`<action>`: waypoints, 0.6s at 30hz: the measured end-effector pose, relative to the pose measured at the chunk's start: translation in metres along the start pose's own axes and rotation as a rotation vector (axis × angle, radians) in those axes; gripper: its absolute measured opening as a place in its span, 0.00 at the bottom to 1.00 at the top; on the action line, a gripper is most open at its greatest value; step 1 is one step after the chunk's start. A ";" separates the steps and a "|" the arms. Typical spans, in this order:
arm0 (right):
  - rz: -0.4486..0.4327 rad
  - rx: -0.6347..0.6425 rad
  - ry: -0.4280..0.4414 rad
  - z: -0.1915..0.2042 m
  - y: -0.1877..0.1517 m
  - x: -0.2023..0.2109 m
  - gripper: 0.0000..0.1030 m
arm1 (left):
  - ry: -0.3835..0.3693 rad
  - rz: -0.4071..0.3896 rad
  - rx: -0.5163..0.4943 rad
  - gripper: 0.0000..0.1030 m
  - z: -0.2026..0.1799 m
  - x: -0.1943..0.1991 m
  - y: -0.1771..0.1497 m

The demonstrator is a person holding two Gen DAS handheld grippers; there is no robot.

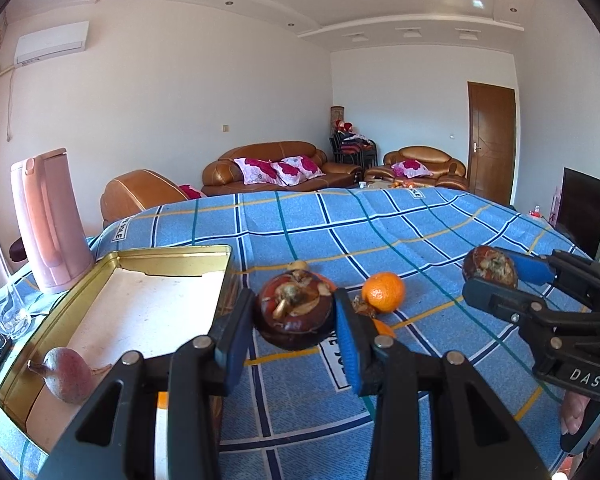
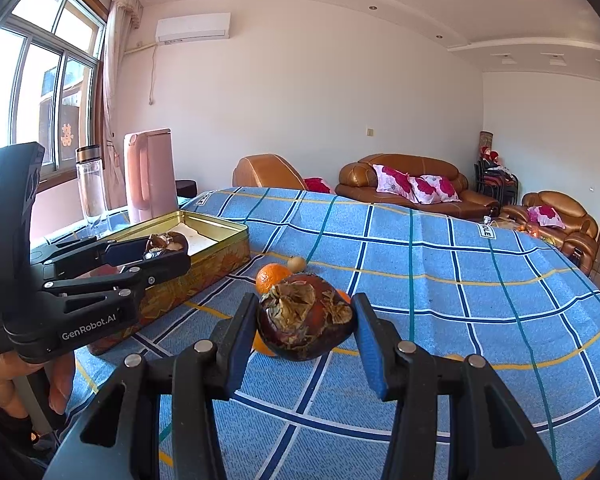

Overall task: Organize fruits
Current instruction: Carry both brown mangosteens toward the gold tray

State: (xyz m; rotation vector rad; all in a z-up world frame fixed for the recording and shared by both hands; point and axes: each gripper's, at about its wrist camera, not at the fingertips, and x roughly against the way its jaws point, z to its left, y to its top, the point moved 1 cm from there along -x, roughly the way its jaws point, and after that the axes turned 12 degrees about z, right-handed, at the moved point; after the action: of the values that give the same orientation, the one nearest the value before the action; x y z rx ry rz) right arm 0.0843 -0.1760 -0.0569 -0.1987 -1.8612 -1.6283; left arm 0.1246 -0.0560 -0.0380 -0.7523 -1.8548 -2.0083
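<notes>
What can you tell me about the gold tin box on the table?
The gold tin box is a shallow, open rectangular metal tray with a shiny gold rim, patterned outer walls and a pale, stained floor. It sits on the blue checked cloth, beside the pink kettle. One reddish round fruit lies inside.

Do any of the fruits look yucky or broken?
Yes. The two mangosteens look old: the one in the left gripper has a dried, brown stem cap, and the one in the right gripper has a dented shell with flaky dry leaves.
</notes>
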 end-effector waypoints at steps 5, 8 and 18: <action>-0.021 0.005 -0.001 0.001 -0.002 0.005 0.48 | 0.003 -0.018 0.007 0.40 0.001 0.003 -0.001; -0.030 0.011 -0.003 0.002 -0.003 0.006 0.48 | 0.005 -0.033 0.013 0.40 0.003 0.006 -0.002; -0.072 0.020 -0.006 0.005 -0.005 0.014 0.48 | 0.035 -0.077 0.025 0.40 0.004 0.015 -0.005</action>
State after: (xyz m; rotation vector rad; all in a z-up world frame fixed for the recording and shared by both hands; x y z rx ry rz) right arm 0.0693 -0.1763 -0.0535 -0.1295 -1.9088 -1.6577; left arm 0.1109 -0.0494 -0.0335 -0.6439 -1.9129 -2.0269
